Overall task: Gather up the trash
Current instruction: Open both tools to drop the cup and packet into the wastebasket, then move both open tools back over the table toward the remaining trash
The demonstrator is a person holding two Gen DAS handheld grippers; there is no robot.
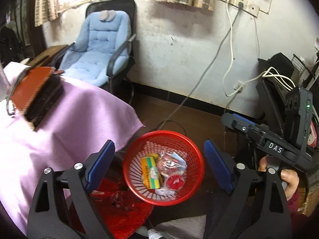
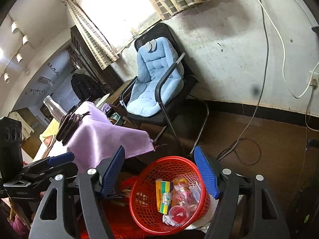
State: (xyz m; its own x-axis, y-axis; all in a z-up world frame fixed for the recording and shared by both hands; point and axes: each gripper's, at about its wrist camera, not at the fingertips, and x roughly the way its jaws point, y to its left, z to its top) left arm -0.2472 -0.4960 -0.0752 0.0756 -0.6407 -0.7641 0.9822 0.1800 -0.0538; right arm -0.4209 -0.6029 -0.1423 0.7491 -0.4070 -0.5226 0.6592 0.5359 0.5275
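A red mesh basket (image 1: pixel 137 187) stands on the floor beside the table. Inside lie a yellow-green packet (image 1: pixel 150 171), clear pink-printed wrappers (image 1: pixel 171 164), a red round lid (image 1: pixel 175 181) and a crumpled white scrap (image 1: pixel 164 192). My left gripper (image 1: pixel 159 165) hangs open above the basket with nothing between its blue pads. My right gripper (image 2: pixel 159 171) is also open and empty over the basket (image 2: pixel 139 209), where the packet (image 2: pixel 163 197) shows again. In the left wrist view the right gripper (image 1: pixel 237 121) sits at the right, held by a hand (image 1: pixel 289 179).
A table under a purple cloth (image 1: pixel 59 129) carries a brown case on a black box (image 1: pixel 33 91) and a steel bottle (image 2: pixel 53 107). A black chair with a blue cushion (image 1: pixel 99 49) stands by the wall. Cables (image 1: pixel 179 107) trail on the floor. A red mat (image 1: pixel 123 215) lies below.
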